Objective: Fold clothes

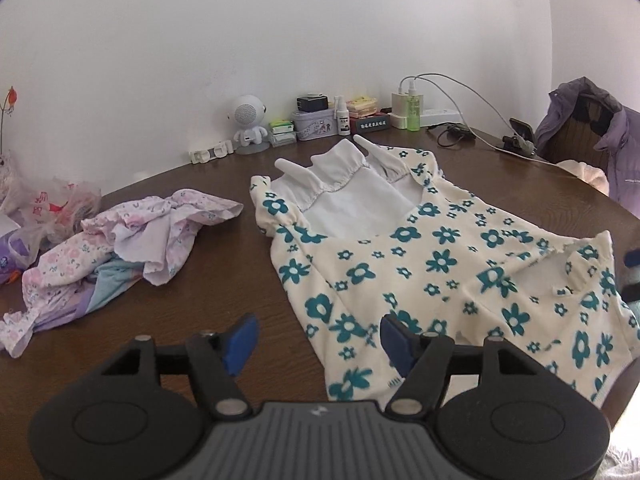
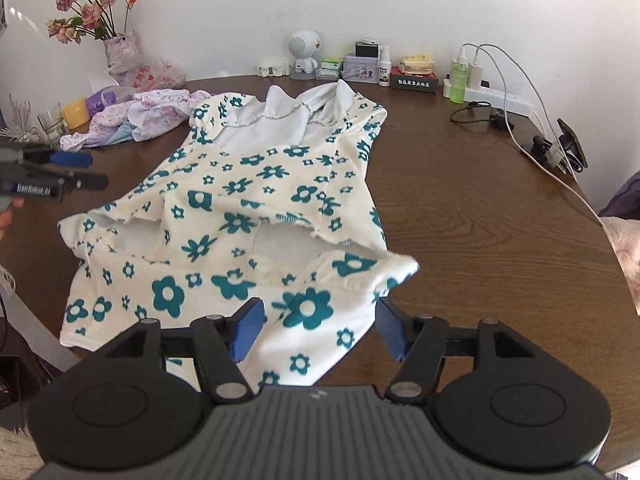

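1. Wall [image 1: 280,40], plain white, closes off the far edge of the surface.
2. Table [image 2: 460,208], dark brown wood with a curved edge, carries everything.
3. Cream dress [image 2: 240,208] with teal flowers lies spread across the middle of the surface, white lining showing at its far end, its near part folded over.
4. Pile of pink and lilac clothes [image 1: 120,248] sits crumpled toward the left edge, apart from the dress.
5. Purple jacket [image 1: 600,128] hangs over a chair at the right edge.
6. Left gripper [image 1: 316,342] hovers at the dress's near hem, jaws wide, nothing between them.
7. Right gripper [image 2: 318,328] hangs over the near hem, jaws wide, pads clear of the cloth.
8. White speaker figure [image 2: 304,54], boxes and bottles line the far edge.
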Demonstrator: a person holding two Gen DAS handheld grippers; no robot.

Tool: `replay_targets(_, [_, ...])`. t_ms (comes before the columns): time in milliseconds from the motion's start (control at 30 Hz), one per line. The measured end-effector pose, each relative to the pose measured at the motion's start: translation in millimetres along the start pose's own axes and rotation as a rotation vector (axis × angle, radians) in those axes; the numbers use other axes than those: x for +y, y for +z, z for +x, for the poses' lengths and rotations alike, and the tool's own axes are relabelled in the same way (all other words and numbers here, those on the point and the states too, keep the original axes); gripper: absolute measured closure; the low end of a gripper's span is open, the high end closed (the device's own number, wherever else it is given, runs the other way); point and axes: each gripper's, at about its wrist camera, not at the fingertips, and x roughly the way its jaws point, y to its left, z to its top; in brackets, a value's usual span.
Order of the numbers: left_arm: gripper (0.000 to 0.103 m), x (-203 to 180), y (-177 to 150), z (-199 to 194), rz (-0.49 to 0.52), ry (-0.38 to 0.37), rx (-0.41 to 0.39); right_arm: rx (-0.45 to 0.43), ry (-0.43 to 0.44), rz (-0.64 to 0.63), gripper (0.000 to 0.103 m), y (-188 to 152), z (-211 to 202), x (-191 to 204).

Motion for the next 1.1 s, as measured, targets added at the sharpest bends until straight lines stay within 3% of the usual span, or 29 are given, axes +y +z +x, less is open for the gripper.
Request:
replay_targets(100, [0.036,13.1,30.6,29.9,-0.023,-0.011,0.014,-0.008,-0.045,0.031,0.038,-16.7,-2.9,8.6])
replay_targets(233, [0.036,36.1,60.4,77.8,-0.095,0.025,0.038,-0.030,-0.040,0.174,0.036,-31.5,-7.3,11.6])
replay_targets(367, [0.036,58.9,81.7,123.5,-0.146,-0.003,0.069,-0.012,-0.059,0.224,0.036,-33.1,-5.9,13.9])
replay_targets(433, [0.036,66.6,89.7,144.2,-0.160,0.006,0.083,0.006,-0.075,0.217,0.038,-31.2,-2.9,18.8])
replay_targets(500, [0.037,74.1,96.1,161.6,-0.168,0.000,0.094,0.030,-0.082,0.209,0.050,-28.0,2.2,24.5])
replay_targets(533, [0.038,78.2,98.4,170.0,-0.176,-0.019,0.105,0.043,-0.086,0.209,0.052,-26.3,4.9,26.9])
replay_targets(567, [0.052,82.7,99.4,177.9,-0.187,-0.047,0.119,0.055,-0.085,0.212,0.056,-24.8,7.8,28.4])
replay_targets(600, [0.086,86.3,99.4,184.1,-0.194,-0.078,0.132,0.067,-0.088,0.210,0.065,-23.7,10.7,29.9])
replay_targets(633, [0.103,88.3,98.5,187.4,-0.189,-0.095,0.139,0.077,-0.089,0.208,0.068,-22.5,13.2,31.4])
replay_targets(700, [0.102,88.0,94.7,186.4,-0.150,-0.094,0.136,0.089,-0.077,0.190,0.096,-18.6,15.7,33.3])
replay_targets(833, [0.102,84.0,72.8,152.8,-0.078,-0.057,0.124,0.154,-0.101,0.100,0.098,-8.8,16.7,22.4])
replay_targets(933, [0.102,79.3,51.9,120.8,-0.032,-0.031,0.118,0.203,-0.145,0.068,0.098,-4.3,19.0,-8.2])
replay_targets(1100, [0.102,49.2,-13.6,39.3,-0.050,-0.043,0.146,0.236,-0.238,0.011,0.099,8.8,32.2,-69.6])
